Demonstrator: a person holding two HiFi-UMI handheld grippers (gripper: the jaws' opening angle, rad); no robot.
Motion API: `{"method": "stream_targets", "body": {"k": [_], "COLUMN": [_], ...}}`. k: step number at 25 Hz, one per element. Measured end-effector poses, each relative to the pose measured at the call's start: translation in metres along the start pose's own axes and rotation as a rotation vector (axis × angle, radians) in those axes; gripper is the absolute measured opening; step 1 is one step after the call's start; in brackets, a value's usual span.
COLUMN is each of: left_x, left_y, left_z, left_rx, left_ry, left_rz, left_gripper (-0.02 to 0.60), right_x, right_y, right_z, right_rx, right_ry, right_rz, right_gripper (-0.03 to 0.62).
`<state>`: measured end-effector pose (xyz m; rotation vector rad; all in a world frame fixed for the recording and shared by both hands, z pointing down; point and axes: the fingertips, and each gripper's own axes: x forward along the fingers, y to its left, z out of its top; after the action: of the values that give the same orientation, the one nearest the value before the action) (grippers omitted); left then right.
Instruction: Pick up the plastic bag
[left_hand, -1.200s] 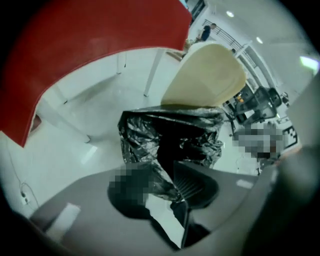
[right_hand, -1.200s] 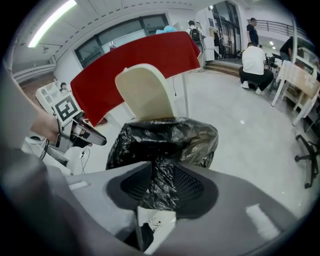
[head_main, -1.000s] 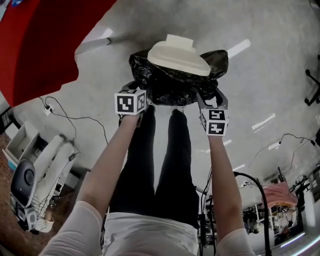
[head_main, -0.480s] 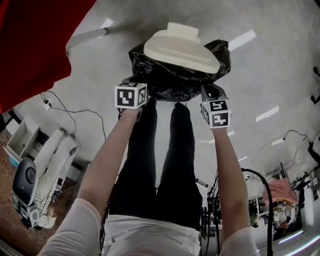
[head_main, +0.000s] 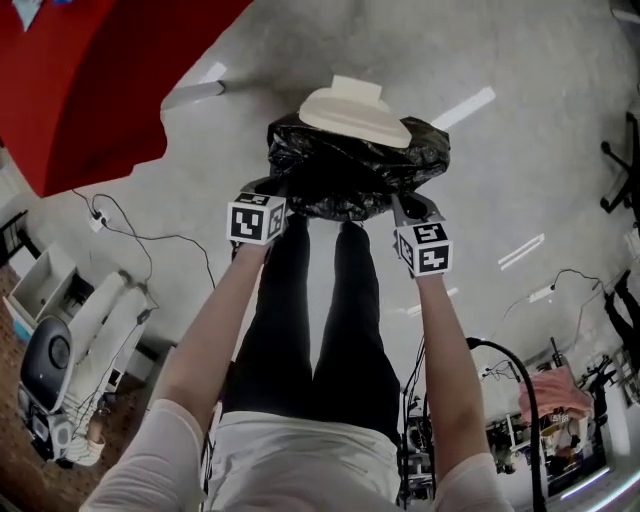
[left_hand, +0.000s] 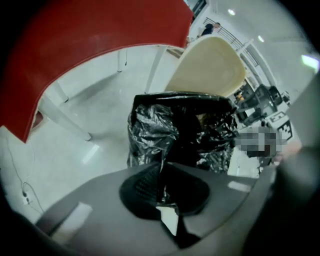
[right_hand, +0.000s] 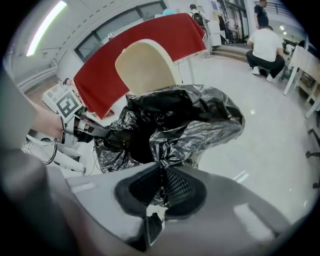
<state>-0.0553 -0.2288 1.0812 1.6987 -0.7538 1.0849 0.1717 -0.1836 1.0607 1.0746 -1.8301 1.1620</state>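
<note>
A crinkled black plastic bag (head_main: 355, 170) lines a bin on the floor in front of the person's legs; a cream swing lid (head_main: 352, 112) stands behind it. My left gripper (head_main: 272, 190) is shut on the bag's near-left rim, and the film (left_hand: 162, 165) is pinched between its pads. My right gripper (head_main: 408, 207) is shut on the near-right rim, a fold of the bag (right_hand: 161, 165) clamped between its pads. The bag's mouth (right_hand: 150, 125) gapes open between the two grippers. The bin under the bag is hidden by the plastic.
A red-topped table (head_main: 90, 80) with white legs (left_hand: 62, 117) stands to the left. A cable and plug (head_main: 100, 218) lie on the grey floor at left. White equipment (head_main: 70, 340) sits at lower left; more gear and cables (head_main: 540, 420) at lower right.
Both grippers have closed onto the bag's rim. The bag's top edge has been drawn together and the view has shifted slightly.
</note>
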Motion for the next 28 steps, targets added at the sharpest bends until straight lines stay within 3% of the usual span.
{"method": "stream_targets", "body": {"k": [10,20,28], "left_x": [-0.122,-0.252,-0.336], "left_y": [-0.048,-0.108,-0.147], "left_z": [0.028,0.024,0.021], "left_rx": [0.075,0.169,0.238], "left_ry": [-0.097,-0.176,-0.273], "left_rz": [-0.002,-0.002,-0.015], "left_gripper": [0.006,0.006,0.006], "right_x": [-0.098,-0.214,-0.300], "right_y": [0.035,0.089,0.119], "right_z": [0.043,0.067,0.083], "right_rx": [0.040,0.020,0.005], "right_ry": [-0.073,-0.113,-0.231], "right_rz": [0.025,0.061,0.112], "right_gripper": [0.006,0.006,0.006]}}
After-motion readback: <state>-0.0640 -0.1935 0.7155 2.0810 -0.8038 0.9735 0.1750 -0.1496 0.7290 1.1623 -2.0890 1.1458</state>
